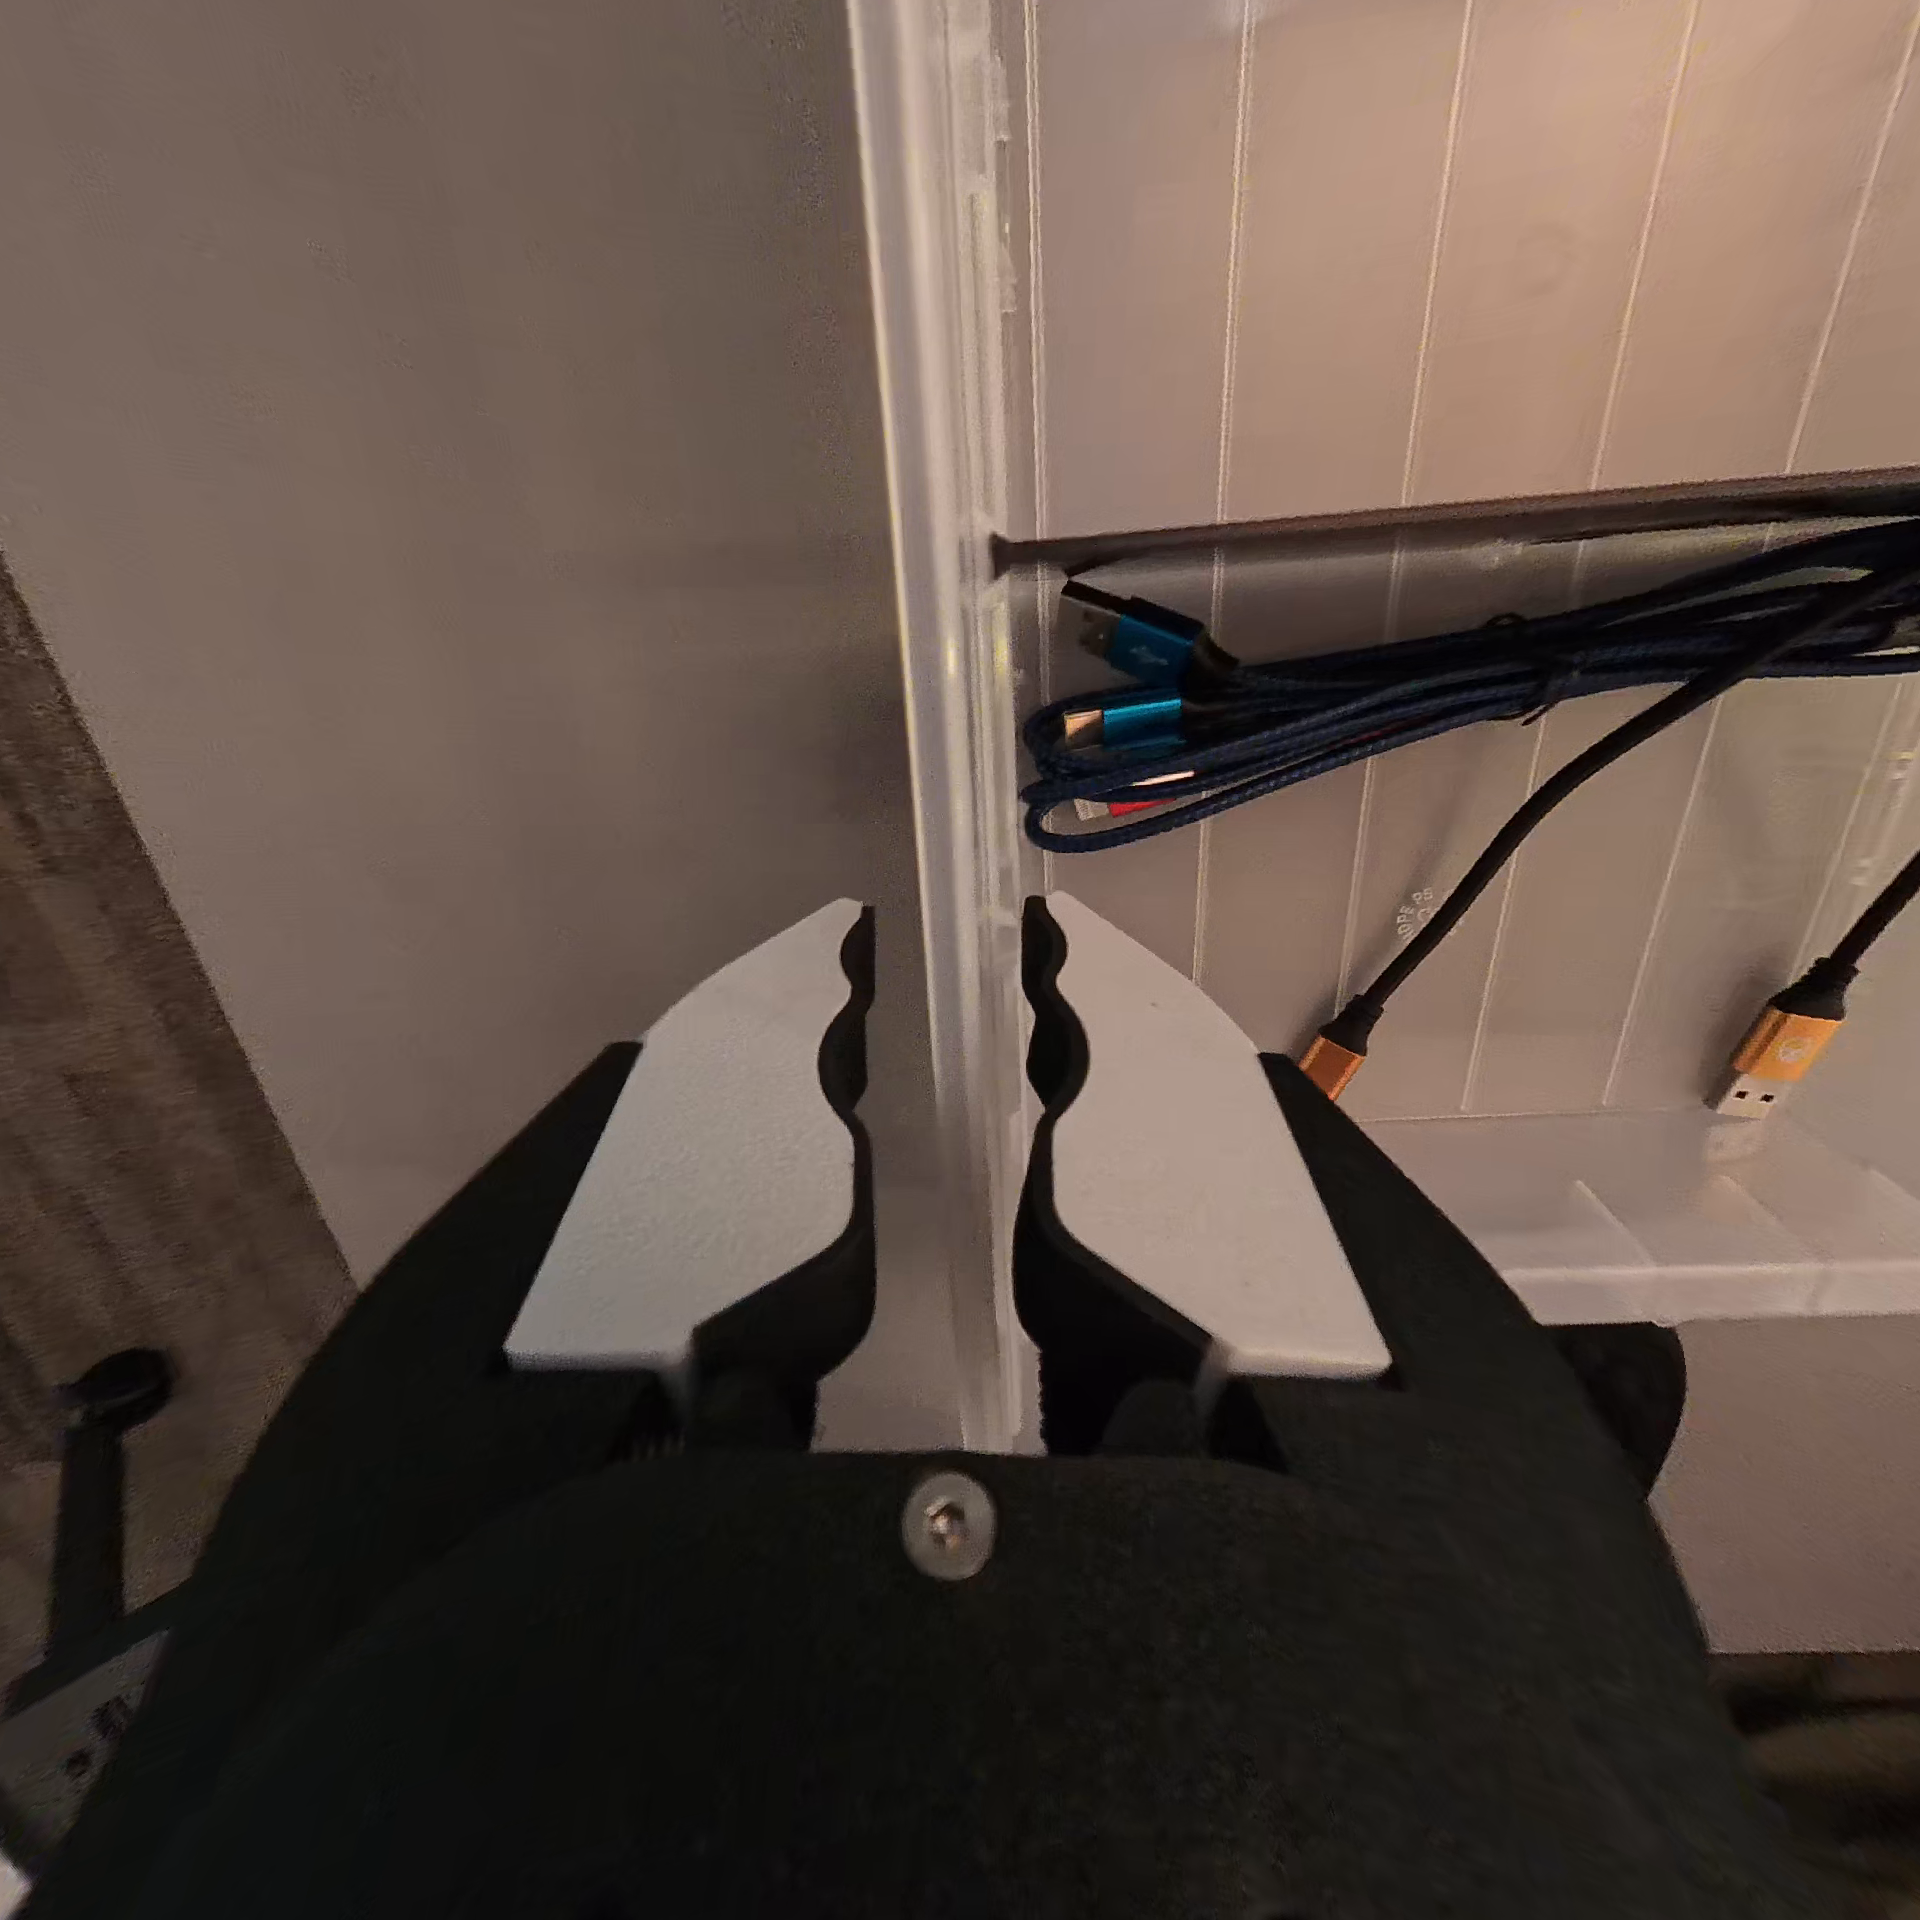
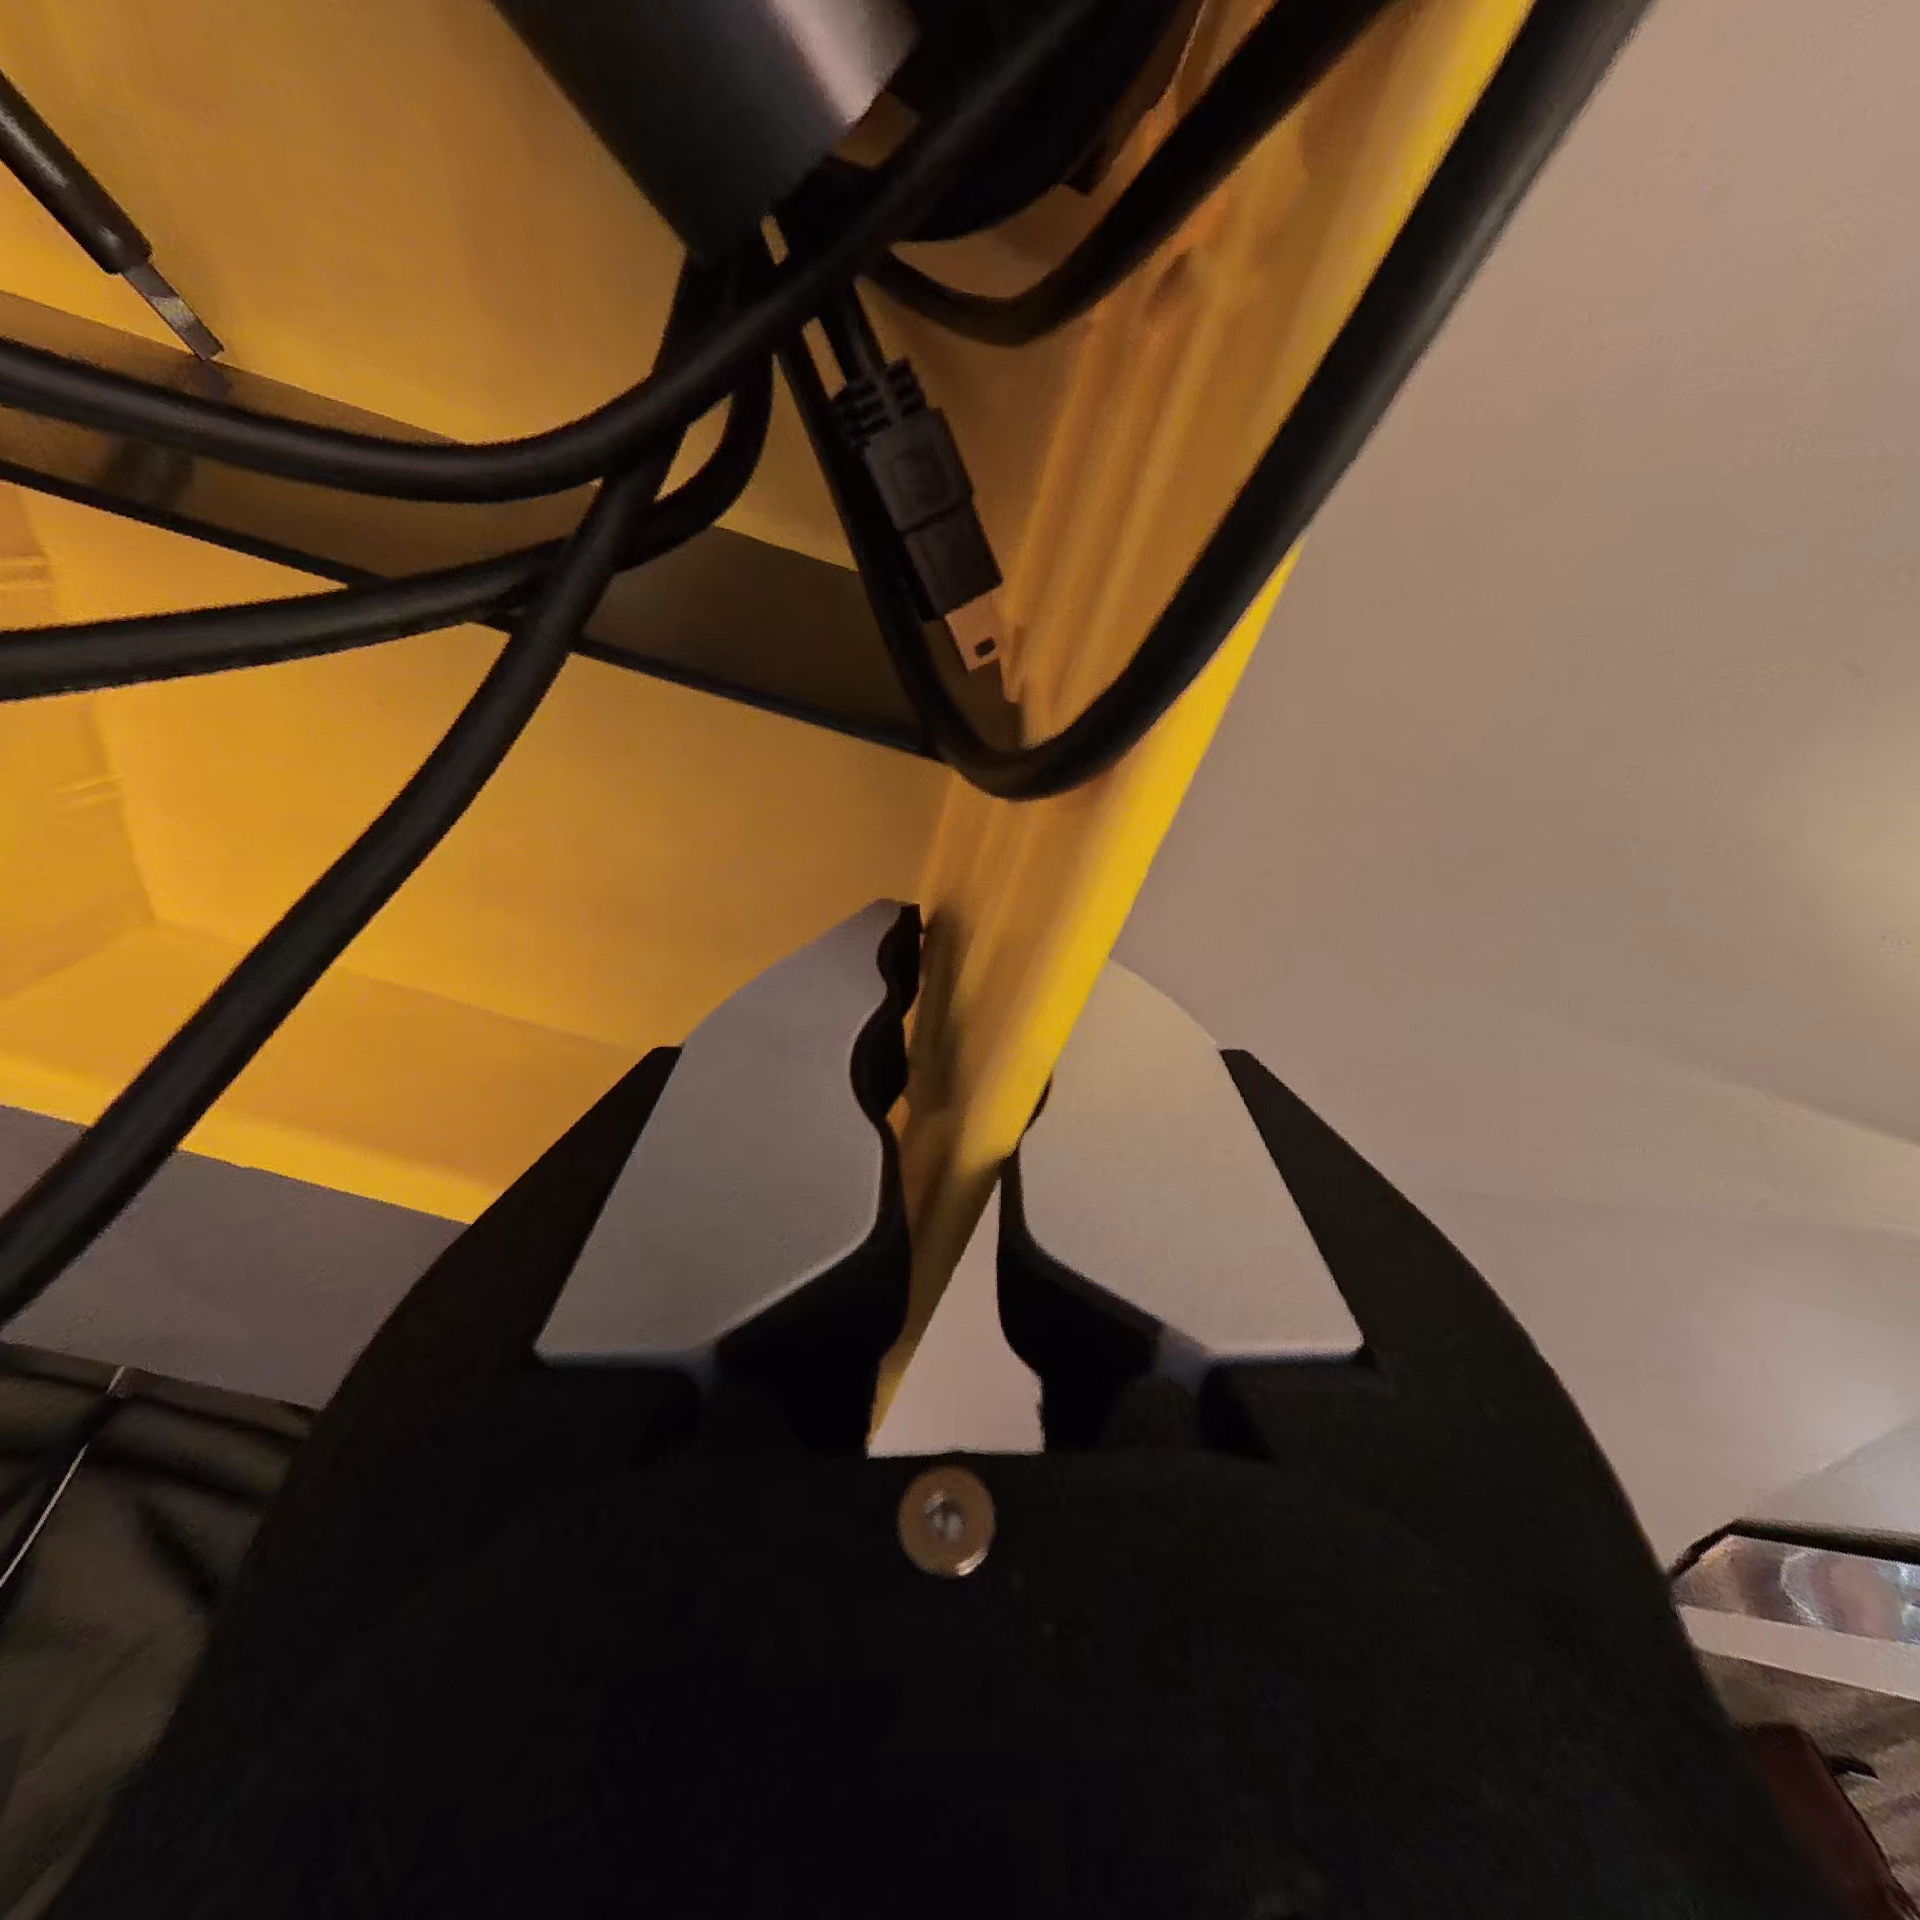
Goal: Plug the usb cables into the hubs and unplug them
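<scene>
Two bins, one per gripper; no hub clearly identifiable in either view, no plug seen seated in a port. Judgement: plugging has not started, so the whole plug-and-unplug cycle is left

Clear plastic bin (image 1: pixel 1455 312), left wrist view, on a pale table (image 1: pixel 416 520). Its near wall (image 1: pixel 951 831) runs up between the fingers of the left gripper (image 1: pixel 948 914). The jaws straddle that wall with narrow gaps either side; whether the pads bite on it, cannot tell

Yellow bin (image 2: pixel 416 831), right wrist view, image blurred. The right gripper (image 2: pixel 997 935) pinches the bin's side wall (image 2: pixel 1039 883): left pad pressed on the inner face, right finger behind the outer face. Reads as gripping the wall

Contents, clear bin: bundle of blue braided cables (image 1: pixel 1455 686) with blue-sleeved plugs (image 1: pixel 1143 644) against the wall, all loose. Two black cables ending in orange-sleeved plugs, one partly behind the gripper finger (image 1: pixel 1335 1060), one with its USB tip free (image 1: pixel 1777 1049)

Contents, yellow bin: tangle of black cables (image 2: pixel 416 468); a small black plug (image 2: pixel 940 520) lying free by the wall; a dark grey block (image 2: pixel 727 104) at top, possibly a hub, too blurred to say

Both grippers sit on bin walls, not on cables
</scene>
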The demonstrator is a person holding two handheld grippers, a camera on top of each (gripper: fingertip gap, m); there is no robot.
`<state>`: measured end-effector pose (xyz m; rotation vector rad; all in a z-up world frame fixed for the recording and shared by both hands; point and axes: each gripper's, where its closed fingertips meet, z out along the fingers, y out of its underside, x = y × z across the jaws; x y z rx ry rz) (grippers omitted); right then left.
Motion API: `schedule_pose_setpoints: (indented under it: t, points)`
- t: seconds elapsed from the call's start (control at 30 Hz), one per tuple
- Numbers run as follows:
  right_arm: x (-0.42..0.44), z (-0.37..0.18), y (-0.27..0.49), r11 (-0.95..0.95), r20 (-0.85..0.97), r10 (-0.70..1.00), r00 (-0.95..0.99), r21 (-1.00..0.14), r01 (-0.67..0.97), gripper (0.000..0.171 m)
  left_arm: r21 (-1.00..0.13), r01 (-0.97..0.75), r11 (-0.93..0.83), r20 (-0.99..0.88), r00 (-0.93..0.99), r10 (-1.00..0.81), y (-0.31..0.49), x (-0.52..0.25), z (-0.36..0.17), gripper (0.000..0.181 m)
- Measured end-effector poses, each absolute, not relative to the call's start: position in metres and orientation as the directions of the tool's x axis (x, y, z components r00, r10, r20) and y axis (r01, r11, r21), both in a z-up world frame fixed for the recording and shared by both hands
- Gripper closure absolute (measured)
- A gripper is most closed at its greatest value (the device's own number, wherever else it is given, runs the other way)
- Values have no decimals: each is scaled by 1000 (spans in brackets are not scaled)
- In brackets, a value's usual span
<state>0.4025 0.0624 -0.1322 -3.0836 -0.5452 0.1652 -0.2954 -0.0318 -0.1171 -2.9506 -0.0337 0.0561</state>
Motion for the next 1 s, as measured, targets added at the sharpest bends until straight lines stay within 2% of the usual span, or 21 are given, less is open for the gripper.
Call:
schedule_pose_setpoints:
  t: [0.2, 0.37, 0.6, 0.73, 0.9, 1.0]
  points:
    - [386, -132, 59, -925, -68, 379, 923, 2, 380, 154, -94, -8, -996, -93, 996, 0, -35, -290, -127, 157]
    - [364, -132, 58, -907, 12, 421, 907, 18, 421, 144, -101, -94, -990, -80, 993, -86, -24, -266, -128, 157]
    - [322, -131, 55, -863, 23, 505, 863, 9, 505, 142, -62, -209, -976, -123, 972, -201, -13, -228, -128, 150]
    - [310, -132, 50, -840, 52, 542, 839, 17, 542, 141, 4, -266, -964, -179, 948, -263, -14, -208, -129, 140]
    - [307, -132, 54, -829, 145, 555, 819, 16, 558, 131, 28, -322, -946, -83, 943, -323, -25, -178, -129, 143]
    - [303, -132, 53, -824, 134, 562, 816, 3, 566, 132, 51, -332, -942, -80, 939, -335, -29, -175, -129, 147]
